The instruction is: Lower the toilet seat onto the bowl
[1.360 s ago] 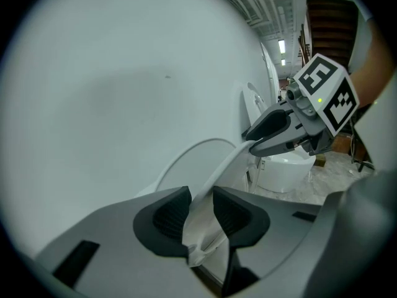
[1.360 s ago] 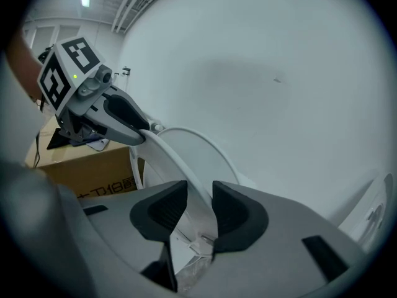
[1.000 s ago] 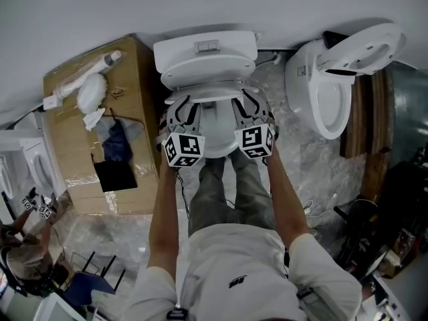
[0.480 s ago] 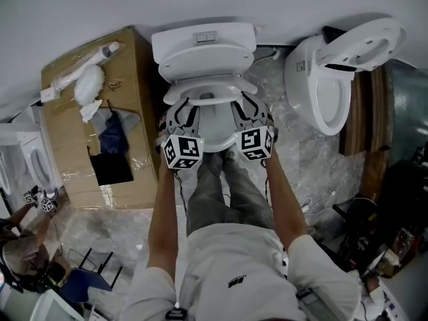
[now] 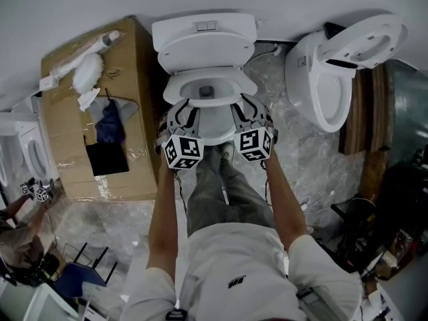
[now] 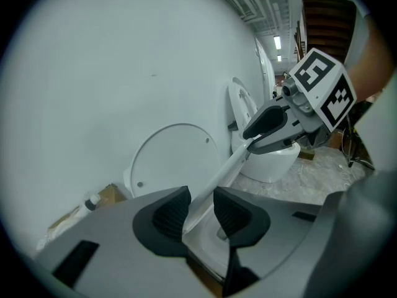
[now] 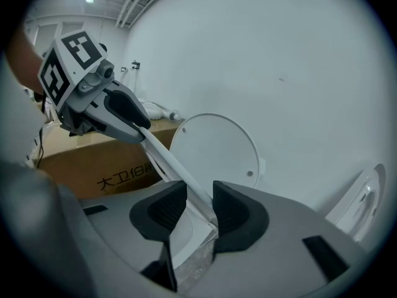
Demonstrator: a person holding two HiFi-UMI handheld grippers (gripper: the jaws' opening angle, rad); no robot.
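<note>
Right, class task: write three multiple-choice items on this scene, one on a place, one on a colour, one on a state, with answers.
1. Where is the large taped cardboard box? A. left of the white ceramic toilet in front of the person B. right of it C. on top of it
2. What colour is that box? A. white B. brown C. blue
3. How is that toilet's round white plastic lid? A. shut flat B. standing upright C. lying on the floor

Answers: 1 A, the head view shows it at the left; 2 B, plain brown card; 3 B, both gripper views show it standing.
</note>
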